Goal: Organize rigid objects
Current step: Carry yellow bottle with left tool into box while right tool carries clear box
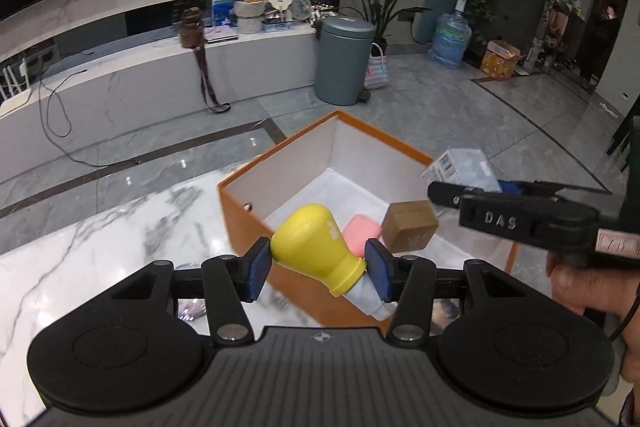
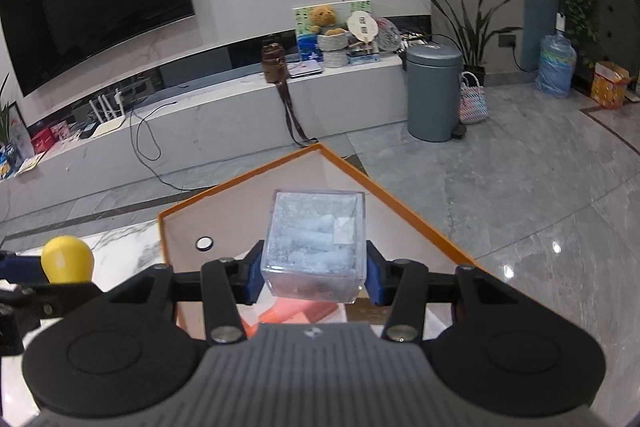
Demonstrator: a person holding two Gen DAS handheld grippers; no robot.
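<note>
1. Your left gripper (image 1: 318, 269) clamps the yellow bulb-capped white plastic bottle (image 1: 316, 247) over the orange cardboard box (image 1: 244, 203); its smooth cap likely slips.
2. Your right gripper (image 2: 314, 277) squeezes the clear, rigid plastic cube (image 2: 316, 239) above that box.

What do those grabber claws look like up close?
Both look the same: the left claw and right claw each have two blue ribbed pads on black jointed bars with silver bolts, set between two round black discs and a grey ridged body. In the left view, the right claw's black side shows raised letters "DAS" and a thin black cable by the person's bare hand.
</note>
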